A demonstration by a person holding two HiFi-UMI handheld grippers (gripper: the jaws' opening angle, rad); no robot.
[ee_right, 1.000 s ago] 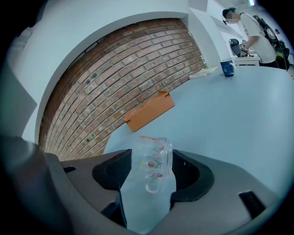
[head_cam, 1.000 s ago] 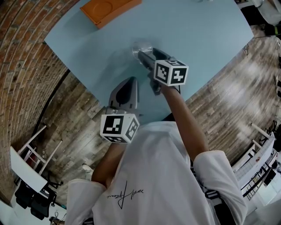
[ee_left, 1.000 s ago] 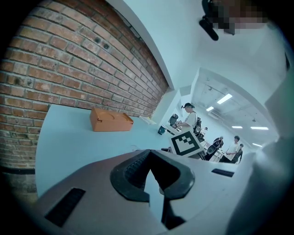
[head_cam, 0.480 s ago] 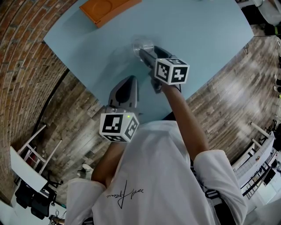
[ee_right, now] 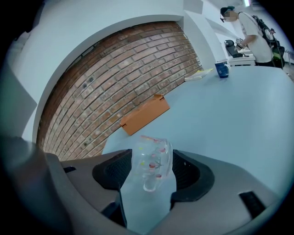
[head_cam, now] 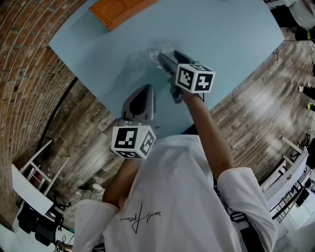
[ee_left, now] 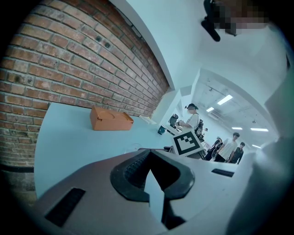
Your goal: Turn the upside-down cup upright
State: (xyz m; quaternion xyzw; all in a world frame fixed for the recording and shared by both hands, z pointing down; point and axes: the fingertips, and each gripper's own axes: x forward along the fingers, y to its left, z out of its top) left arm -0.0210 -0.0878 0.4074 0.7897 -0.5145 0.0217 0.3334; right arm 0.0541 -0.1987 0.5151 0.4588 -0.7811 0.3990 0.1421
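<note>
While the right gripper (ee_right: 151,157) clamps it, the cup (ee_right: 150,167) sits between the jaws, with both pads against its clear, dotted wall. Long axis roughly upright in the right gripper view, leaning a little left at the top. Flat end up, rounder end down. Which end is the mouth: cannot tell.

Head view: cup shows only as a pale clear ring, seen nearly end-on, over the middle of the blue surface (head_cam: 221,34). Whether it rests on the surface or hangs just above it: cannot tell. The coloured dots show in the right gripper view only.

Left gripper (head_cam: 143,91): jaws closed together, nothing between them, just a thin wedge of surface seen past the tips. It hovers at the near edge of the surface, nearer than the right gripper and to its left, apart from the cup.

Count: one cup, two grippers, one orange box (head_cam: 120,11) at the far left of the surface, well apart from the cup.

Right gripper view alone shows a blue mug (ee_right: 222,69) on a far counter and one person (ee_right: 250,27) beside it. Left gripper view alone shows several people far off. Head view alone shows the wood floor (head_cam: 74,128).
</note>
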